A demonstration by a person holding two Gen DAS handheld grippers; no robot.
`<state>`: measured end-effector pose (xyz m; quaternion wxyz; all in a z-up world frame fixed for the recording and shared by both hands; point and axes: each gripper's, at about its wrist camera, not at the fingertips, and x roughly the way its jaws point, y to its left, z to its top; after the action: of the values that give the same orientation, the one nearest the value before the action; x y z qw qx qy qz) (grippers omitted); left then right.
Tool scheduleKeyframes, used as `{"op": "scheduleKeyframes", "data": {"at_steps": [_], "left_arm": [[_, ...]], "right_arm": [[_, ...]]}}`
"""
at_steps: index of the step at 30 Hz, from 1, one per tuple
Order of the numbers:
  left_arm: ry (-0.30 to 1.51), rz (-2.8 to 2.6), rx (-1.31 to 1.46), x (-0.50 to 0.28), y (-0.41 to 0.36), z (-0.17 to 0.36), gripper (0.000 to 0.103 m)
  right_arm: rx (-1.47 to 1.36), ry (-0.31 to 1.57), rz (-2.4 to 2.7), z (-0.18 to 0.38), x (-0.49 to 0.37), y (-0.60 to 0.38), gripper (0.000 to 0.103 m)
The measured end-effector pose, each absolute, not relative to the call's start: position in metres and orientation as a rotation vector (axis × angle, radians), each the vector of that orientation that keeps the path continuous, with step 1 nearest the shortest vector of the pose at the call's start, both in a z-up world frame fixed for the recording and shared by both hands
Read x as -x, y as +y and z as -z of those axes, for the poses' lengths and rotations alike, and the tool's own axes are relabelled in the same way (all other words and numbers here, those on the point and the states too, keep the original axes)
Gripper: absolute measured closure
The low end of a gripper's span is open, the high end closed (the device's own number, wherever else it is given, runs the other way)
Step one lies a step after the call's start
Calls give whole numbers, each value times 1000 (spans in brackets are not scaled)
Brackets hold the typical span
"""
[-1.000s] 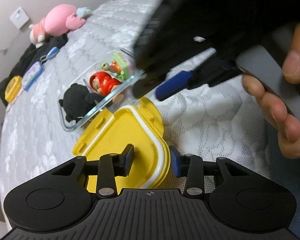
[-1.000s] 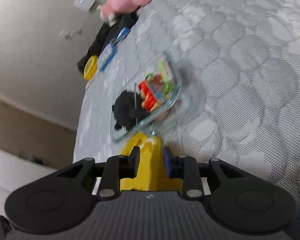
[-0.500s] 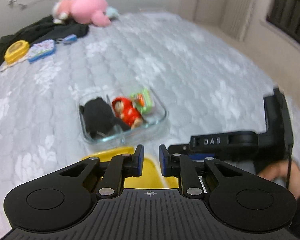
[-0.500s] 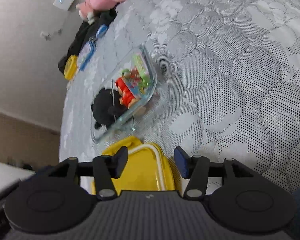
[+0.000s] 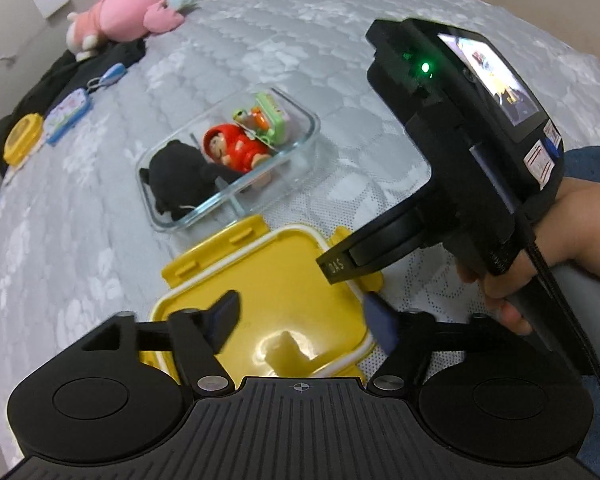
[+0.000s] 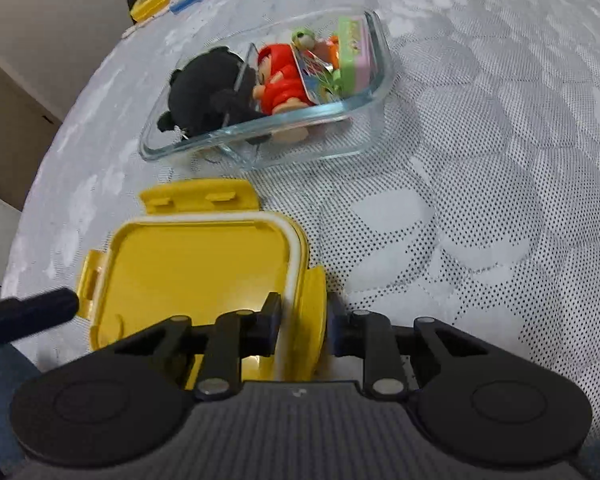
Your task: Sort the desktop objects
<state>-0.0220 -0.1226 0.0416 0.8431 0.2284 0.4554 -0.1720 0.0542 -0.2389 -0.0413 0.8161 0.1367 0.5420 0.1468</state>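
The right claw (image 6: pixel 303 326) grips the yellow lid (image 6: pixel 198 264) by its side latch; the left claw (image 5: pixel 300 320) hangs open above it. The lid lies on the bed (image 6: pixel 480 160) just before the glass box (image 6: pixel 374 92). Best lift it level, centre it over the box rim, then press the latches — no tilting. One box, one lid, three toys inside.

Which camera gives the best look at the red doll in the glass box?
The right wrist view: the red doll is nearer and larger, with hood, body and feet showing through the glass box. The left wrist view shows the doll smaller and farther off, though its face shows there.
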Motion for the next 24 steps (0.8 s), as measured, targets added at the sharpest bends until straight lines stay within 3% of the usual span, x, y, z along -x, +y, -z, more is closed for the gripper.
{"op": "scheduleKeyframes", "data": {"at_steps": [2, 5, 17, 24], "left_arm": [[952, 364, -507, 23, -124, -41, 11], [918, 339, -558, 28, -127, -42, 10], [702, 275, -952, 75, -172, -11, 4], [774, 343, -919, 76, -183, 9, 2]], "right_arm": [[-335, 1129, -324, 36, -52, -245, 85], [-432, 1070, -344, 24, -49, -259, 93], [-625, 1008, -399, 9, -37, -283, 93], [-680, 951, -484, -2, -32, -285, 93]]}}
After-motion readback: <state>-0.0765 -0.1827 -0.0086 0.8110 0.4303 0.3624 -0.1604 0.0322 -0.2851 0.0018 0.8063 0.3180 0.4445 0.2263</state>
